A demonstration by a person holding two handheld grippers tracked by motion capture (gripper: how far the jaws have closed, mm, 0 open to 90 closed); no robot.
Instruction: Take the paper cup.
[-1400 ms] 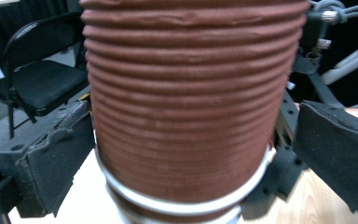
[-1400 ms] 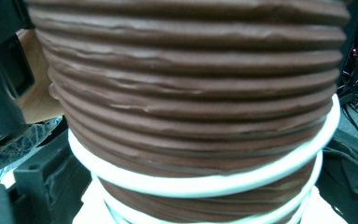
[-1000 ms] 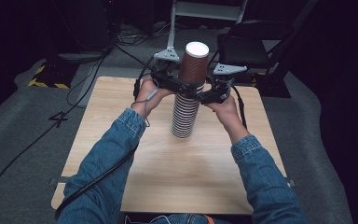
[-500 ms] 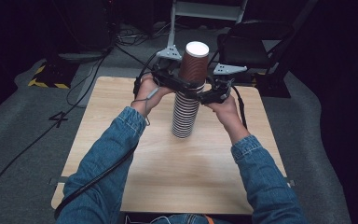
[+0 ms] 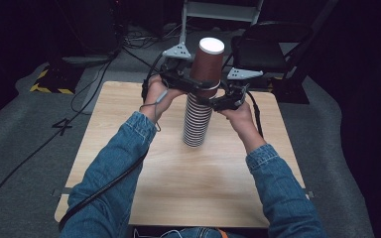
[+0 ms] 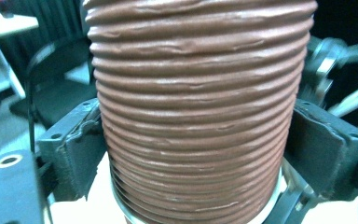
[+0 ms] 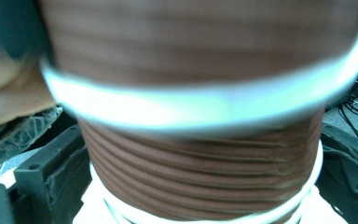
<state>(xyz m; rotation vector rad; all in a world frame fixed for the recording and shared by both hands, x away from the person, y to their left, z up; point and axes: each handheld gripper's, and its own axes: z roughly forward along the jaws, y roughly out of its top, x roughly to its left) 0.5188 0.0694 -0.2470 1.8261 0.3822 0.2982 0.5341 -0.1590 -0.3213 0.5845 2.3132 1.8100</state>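
Note:
A tall stack of upside-down brown ribbed paper cups [image 5: 197, 124] stands in the middle of the wooden table [image 5: 129, 119]. The top cup [image 5: 207, 64] sits raised above the rest. My left gripper [image 5: 191, 83] comes in from the left and is shut on it; its jaws have just been closing with that cup between them. In the left gripper view both pads [image 6: 81, 149] press the cup's ribbed wall [image 6: 196, 93]. My right gripper [image 5: 213, 99] is shut on the stack just below. There its jaws hug a brown cup [image 7: 200, 163] under the upper cup's white rim [image 7: 200, 107].
A black folding chair [image 5: 273, 54] stands beyond the table's far right corner, and a metal stand [image 5: 218, 10] is behind it. Cables [image 5: 94, 84] run over the grey floor at the left, near yellow-black tape [image 5: 47, 82]. Bare tabletop lies in front of the stack.

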